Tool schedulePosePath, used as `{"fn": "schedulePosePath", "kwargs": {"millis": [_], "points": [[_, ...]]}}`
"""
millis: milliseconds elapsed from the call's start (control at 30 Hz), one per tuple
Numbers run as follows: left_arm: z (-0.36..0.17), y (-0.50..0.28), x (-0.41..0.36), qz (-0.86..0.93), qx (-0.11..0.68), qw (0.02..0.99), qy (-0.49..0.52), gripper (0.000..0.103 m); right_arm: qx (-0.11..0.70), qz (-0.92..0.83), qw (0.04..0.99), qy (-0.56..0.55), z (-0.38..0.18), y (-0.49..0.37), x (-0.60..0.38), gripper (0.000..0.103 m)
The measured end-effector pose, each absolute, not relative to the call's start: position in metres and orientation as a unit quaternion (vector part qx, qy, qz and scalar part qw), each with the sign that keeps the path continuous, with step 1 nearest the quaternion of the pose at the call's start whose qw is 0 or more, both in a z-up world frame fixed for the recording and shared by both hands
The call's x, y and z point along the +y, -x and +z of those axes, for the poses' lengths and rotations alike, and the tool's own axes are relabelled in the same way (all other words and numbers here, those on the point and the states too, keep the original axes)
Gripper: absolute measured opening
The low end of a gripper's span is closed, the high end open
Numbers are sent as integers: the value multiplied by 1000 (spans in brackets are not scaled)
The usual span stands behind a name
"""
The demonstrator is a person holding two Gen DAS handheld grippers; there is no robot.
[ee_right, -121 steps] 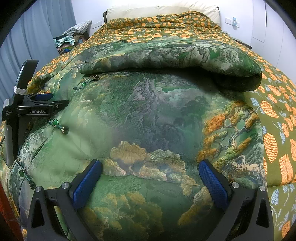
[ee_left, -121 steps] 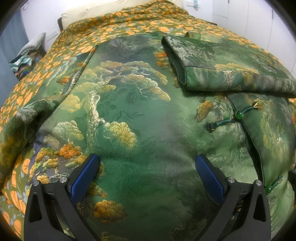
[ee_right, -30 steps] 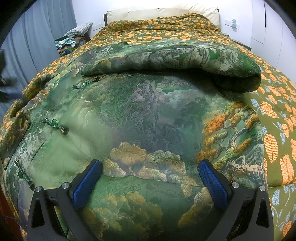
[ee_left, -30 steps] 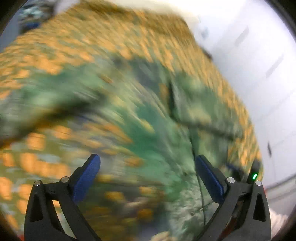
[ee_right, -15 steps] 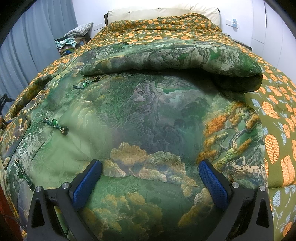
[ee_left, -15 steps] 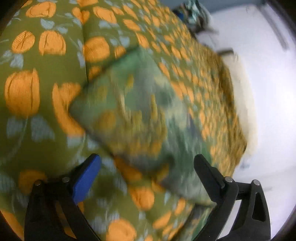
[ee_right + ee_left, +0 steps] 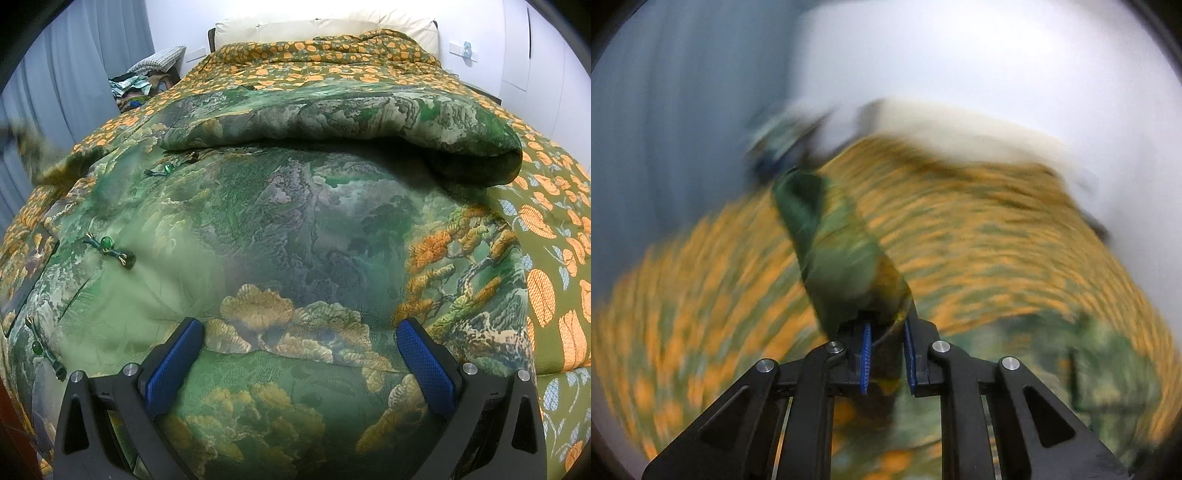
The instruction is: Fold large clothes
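Bedspread carries the green robe; left tool clamps its sleeve, right tool spread.

the bed in front of me is covered by an olive bedspread printed with orange leaves. a large green brocade garment lies spread flat on that bedspread, one sleeve folded across its upper part. a cream pillow sits against the head end.
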State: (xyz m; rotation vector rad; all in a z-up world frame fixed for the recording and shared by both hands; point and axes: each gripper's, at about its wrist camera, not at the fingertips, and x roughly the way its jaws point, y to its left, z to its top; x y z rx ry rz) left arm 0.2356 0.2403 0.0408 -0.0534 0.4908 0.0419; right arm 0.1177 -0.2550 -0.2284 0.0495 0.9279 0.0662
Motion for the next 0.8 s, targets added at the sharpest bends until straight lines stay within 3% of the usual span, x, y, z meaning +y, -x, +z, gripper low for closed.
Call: {"fn": "schedulePosePath", "kwargs": {"millis": [67,167,200,233,267,300,333,467,533,633,800], "points": [[70,-233,153,-57,210,974,-57,15,448,32,893,-24,-228,-118,-255,103],[71,-222,42,-161,200,957,-135,16,449,32,893,-24,-228,-118,-254,103],[62,-221,13,-189,215,946,-150,22,448,32,893,-24,-228,-118,-254,103],[44,-222,-21,-219,246,930,-163,36,448,32,893,-24,-228,-118,-254,103],[30,-223,-40,-232,269,919,-169,73,448,32,893,-24,-228,-118,-254,103],[5,-224,-63,-243,308,904,-172,92,449,32,893,-24,-228,-118,-254,103],[-26,-221,-81,-254,350,886,-167,102,449,32,893,-24,-228,-118,-254,103],[-101,-191,-82,-291,466,826,-123,94,452,33,891,-25,-228,-118,-255,103],[-107,-182,-68,-282,487,820,-99,92,452,33,891,-26,-227,-119,-255,103],[-94,-186,-19,-246,482,839,-49,94,453,33,891,-26,-227,-118,-255,103],[-68,-222,65,-109,410,905,6,99,472,37,880,-29,-220,-122,-257,103]]}}
